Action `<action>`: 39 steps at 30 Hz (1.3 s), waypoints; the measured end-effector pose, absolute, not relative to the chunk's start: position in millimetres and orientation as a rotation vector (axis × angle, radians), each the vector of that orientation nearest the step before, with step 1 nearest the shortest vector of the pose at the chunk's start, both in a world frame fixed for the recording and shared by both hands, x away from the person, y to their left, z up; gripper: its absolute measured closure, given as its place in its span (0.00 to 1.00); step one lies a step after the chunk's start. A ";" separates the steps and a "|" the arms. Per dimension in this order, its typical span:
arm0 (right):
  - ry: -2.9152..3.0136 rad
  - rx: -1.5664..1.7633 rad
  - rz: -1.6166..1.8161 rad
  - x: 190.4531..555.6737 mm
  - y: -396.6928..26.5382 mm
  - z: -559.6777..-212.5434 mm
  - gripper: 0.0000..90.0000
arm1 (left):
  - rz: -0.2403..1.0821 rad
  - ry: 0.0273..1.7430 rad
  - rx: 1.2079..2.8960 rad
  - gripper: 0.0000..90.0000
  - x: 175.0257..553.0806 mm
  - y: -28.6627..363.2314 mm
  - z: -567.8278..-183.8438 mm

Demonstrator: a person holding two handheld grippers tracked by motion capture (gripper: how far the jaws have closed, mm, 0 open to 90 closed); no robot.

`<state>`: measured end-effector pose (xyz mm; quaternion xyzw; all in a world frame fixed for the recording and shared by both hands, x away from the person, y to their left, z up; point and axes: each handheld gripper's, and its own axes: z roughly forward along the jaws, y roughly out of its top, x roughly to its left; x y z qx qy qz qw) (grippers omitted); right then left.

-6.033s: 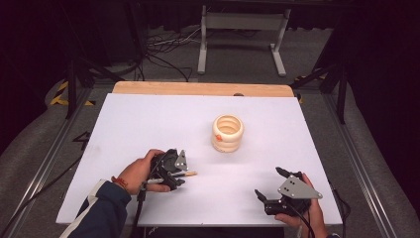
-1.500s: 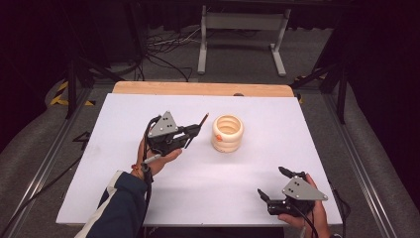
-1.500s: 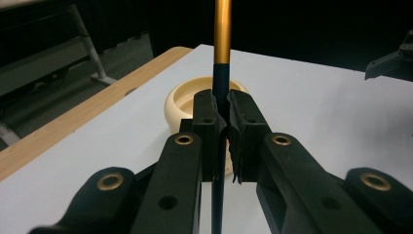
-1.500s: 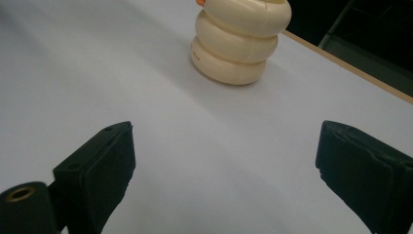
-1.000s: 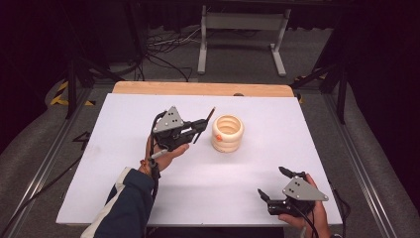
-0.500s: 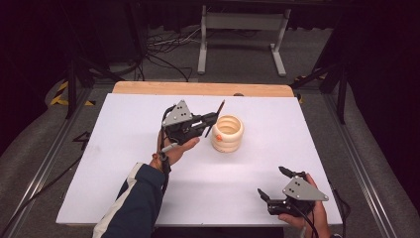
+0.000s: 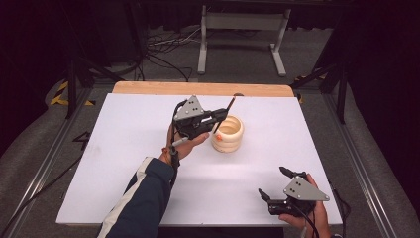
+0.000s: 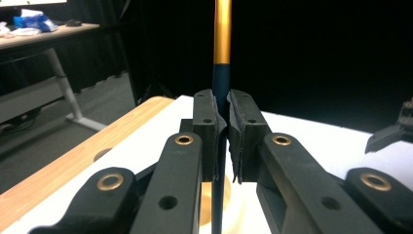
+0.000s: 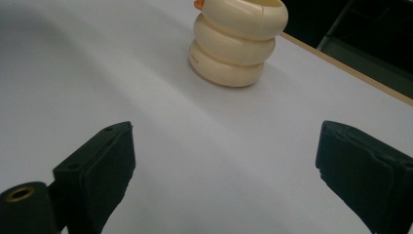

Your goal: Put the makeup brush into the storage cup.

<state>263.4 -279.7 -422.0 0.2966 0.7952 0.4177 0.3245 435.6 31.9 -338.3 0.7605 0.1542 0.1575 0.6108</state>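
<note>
High view: the left gripper (image 7: pixel 214 118) is raised above the white counter (image 7: pixel 109 148), with the forearm reaching in diagonally from the bottom edge in a dark sleeve (image 7: pixel 141 203). Its fingers are clamped on a thin pen (image 7: pixel 225 114), which tilts up and to the right; the pen's lower orange tip sits at the rim of the cream ringed holder (image 7: pixel 228 134). The holder stands upright near the counter's centre. The right gripper (image 7: pixel 275 184) rests low at the near right edge, fingers spread apart and holding nothing.

Left gripper view: the fingers (image 8: pixel 210 131) press on the pen's (image 8: pixel 222 58) dark shaft, gold section above.

Right gripper view: both fingers (image 9: pixel 104 165) stand wide apart; the holder (image 9: pixel 238 41) lies well beyond them.
</note>
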 end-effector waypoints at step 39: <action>2.070 0.784 1.119 261.6 -284.0 -420.3 0.09 | 0.342 0.343 1.751 0.92 467.6 -11.6 -352.6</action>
